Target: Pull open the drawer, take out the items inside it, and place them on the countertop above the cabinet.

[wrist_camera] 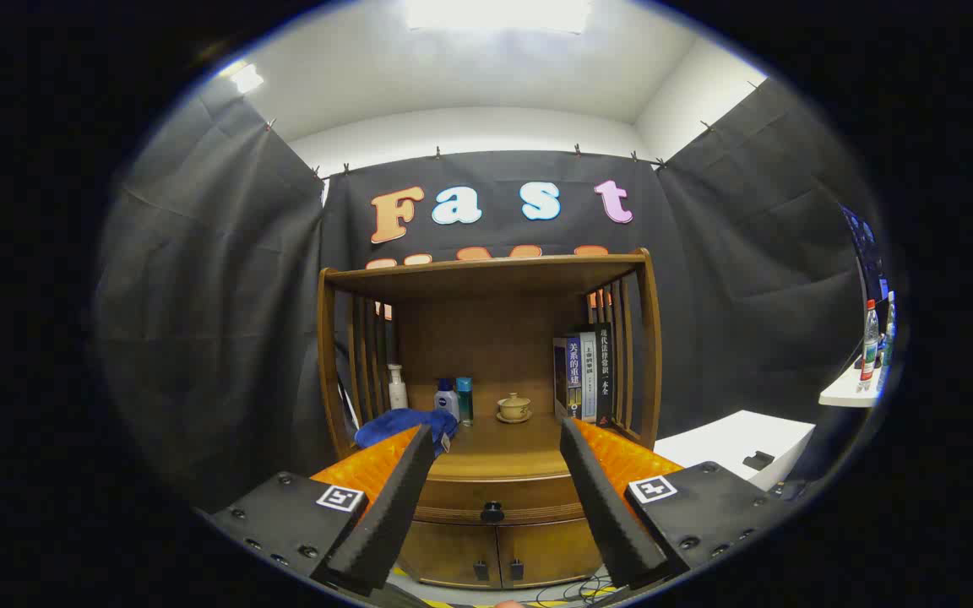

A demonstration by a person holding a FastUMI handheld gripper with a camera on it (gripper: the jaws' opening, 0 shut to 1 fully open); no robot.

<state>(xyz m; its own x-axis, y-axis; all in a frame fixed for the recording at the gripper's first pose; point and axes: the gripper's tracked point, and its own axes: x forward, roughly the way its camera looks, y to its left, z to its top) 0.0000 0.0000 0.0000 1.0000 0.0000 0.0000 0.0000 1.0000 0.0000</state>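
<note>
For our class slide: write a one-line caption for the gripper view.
Open claw faces the closed wooden drawer's round black knob, below a countertop holding bottles, a blue cloth and books.

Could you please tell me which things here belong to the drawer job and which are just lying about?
For the job: drawer, its knob, countertop, open claw.

Lying about: blue cloth, pump bottle, two small bottles, lidded cup, books.

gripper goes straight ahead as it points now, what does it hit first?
Probably the closed drawer front, near its dark knob, seen between the open gripper fingers, well short of it. Depth is unclear; slightly higher, it would pass over the countertop.
</note>
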